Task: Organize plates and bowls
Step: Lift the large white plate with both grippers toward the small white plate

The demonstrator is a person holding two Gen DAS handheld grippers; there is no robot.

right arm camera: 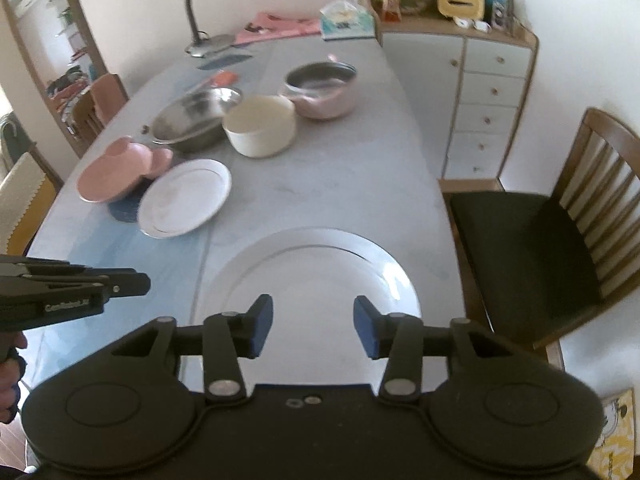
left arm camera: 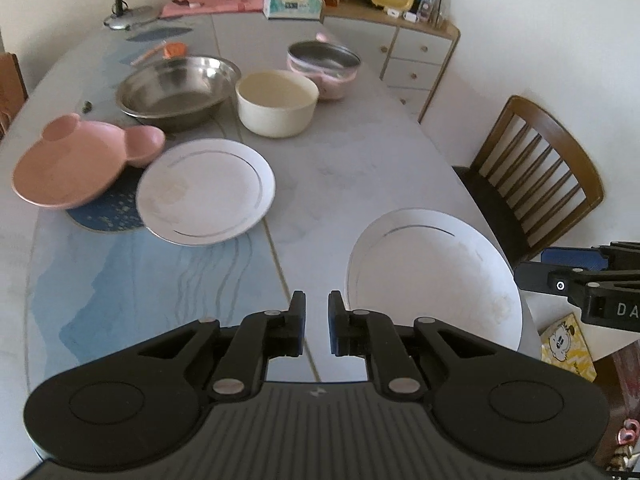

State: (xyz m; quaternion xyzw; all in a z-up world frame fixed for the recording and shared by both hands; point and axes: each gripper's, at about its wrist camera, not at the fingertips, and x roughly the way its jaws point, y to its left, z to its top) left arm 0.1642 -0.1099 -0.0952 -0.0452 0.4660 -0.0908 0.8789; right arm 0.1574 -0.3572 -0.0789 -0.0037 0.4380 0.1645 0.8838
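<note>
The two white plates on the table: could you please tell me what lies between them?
Nothing: between the far white plate and the near white plate there is only bare table. The right wrist view shows it best.

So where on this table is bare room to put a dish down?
Bare table lies between the cream bowl, the far white plate and the near white plate. Crowded: far left, around the pink plate and steel bowl.
</note>
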